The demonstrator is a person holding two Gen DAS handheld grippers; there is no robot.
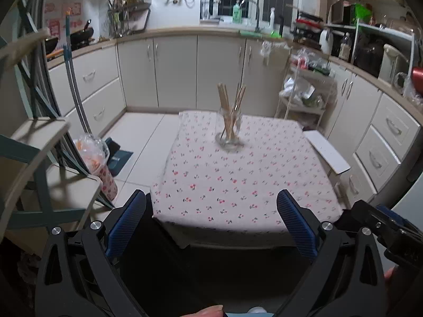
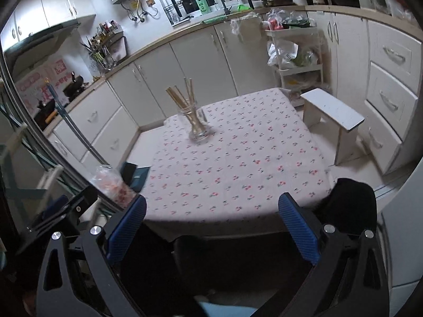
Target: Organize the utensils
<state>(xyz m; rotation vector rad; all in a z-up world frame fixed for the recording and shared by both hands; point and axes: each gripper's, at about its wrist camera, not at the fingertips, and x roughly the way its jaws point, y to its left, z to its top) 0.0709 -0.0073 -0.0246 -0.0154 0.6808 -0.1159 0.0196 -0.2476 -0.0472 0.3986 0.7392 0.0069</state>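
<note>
You can read very little here. In the right wrist view, the green bottle [image 2: 203, 4] standing by the sink faucet carries a label with what looks like "AXE" in dark letters; the smaller print under it is too fine to make out. The pink and red posters [image 2: 39, 84] on the wall behind the stove bear large characters, but you cannot read them in either view. In the left wrist view, the same green bottle [image 1: 237, 13] is too blurred to read.
</note>
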